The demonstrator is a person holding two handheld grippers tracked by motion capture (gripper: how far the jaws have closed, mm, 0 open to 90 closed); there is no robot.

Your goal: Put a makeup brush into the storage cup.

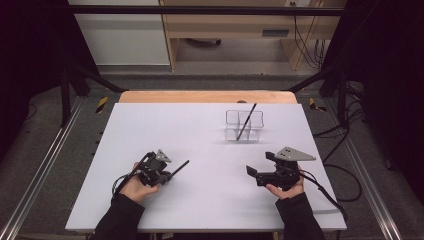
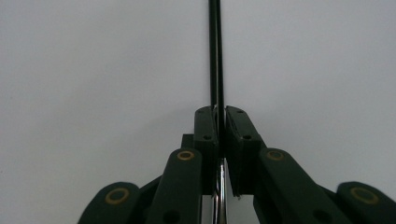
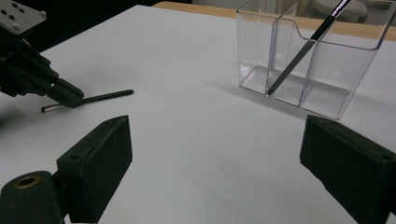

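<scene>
The left tongs (image 1: pixel 169 173) pinched a thin black pen (image 1: pixel 181 167) tight to lift it toward the clear plastic box (image 1: pixel 244 126) ahead, while the right tongs (image 1: pixel 251 172) waited wide open and empty.

Pen (image 2: pixel 215 56) tip beyond the left gripper view's top edge, its chrome end cut off below.

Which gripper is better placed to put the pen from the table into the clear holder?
Left. The left gripper is shut on the pen; the right gripper is open and empty, though nearer the holder.
</scene>
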